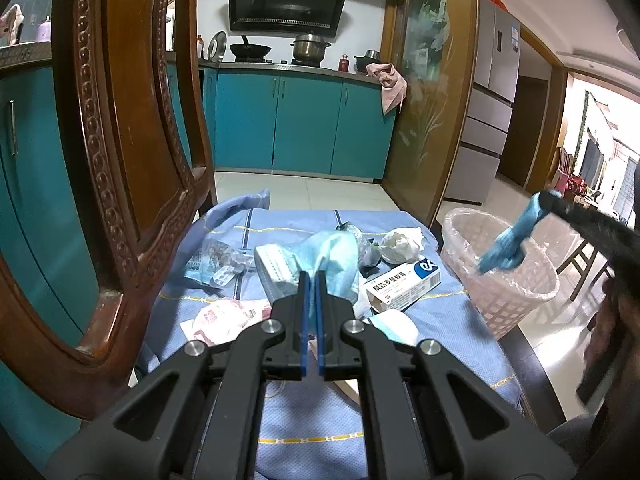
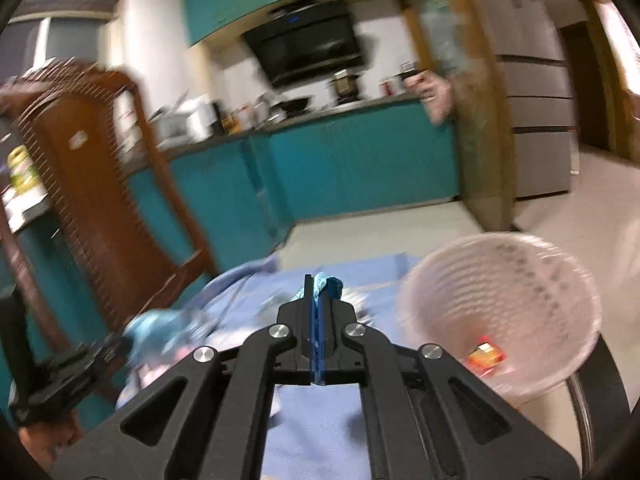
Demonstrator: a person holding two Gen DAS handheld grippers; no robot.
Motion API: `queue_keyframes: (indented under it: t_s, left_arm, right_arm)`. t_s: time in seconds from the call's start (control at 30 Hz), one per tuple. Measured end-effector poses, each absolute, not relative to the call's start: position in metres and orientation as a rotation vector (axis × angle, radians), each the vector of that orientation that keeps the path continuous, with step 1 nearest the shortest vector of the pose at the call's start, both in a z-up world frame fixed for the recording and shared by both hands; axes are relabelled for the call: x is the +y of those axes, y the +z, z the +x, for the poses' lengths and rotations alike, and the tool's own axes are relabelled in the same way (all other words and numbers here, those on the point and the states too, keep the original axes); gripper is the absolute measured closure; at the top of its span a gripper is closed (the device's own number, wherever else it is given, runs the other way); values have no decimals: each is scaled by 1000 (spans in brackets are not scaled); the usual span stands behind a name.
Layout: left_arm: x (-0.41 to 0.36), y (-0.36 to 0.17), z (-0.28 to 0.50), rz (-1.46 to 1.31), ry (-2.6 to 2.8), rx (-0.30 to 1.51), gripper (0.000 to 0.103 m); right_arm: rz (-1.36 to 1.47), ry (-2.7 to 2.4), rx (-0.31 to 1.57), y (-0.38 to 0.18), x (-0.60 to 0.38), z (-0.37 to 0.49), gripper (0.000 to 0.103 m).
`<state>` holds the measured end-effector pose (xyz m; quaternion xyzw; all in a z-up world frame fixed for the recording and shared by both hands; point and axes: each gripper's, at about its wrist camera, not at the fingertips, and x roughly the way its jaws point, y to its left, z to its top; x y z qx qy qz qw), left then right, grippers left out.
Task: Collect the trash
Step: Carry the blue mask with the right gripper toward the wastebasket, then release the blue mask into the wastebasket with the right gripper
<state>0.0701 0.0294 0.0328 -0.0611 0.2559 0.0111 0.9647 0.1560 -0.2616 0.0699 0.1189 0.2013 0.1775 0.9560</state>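
Trash: blue glove [image 1: 505, 246] limp, light (right jaws clenched on its cuff) above bin [image 1: 516, 300], three o'clock; left jaws clenched on blue mask [image 1: 332, 256].

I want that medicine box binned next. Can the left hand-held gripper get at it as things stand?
Probably not yet: the left hand-held gripper is shut on blue mask material. The medicine box lies uncovered just right of it, so the path looks free once emptied.

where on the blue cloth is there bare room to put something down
The near strip of blue cloth, behind the left gripper, is bare. So is the far band by the floor edge, past the crumpled tissue. The middle is crowded: face masks, medicine box, pink wrapper, clear blister packaging.
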Motion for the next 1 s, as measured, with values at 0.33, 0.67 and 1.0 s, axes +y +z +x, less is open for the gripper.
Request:
queue_keyframes:
  t_s: [0.33, 0.67, 1.0]
  left_arm:
    - [23, 32, 70, -110, 17, 525, 99]
    - [1, 37, 74, -79, -32, 538, 99]
    - [-158, 84, 166, -55, -382, 550, 98]
  right_arm:
    - [420, 99, 624, 12, -346, 222, 52]
    - [574, 23, 395, 41, -366, 158, 9]
    - [684, -147, 170, 48, -401, 118, 5]
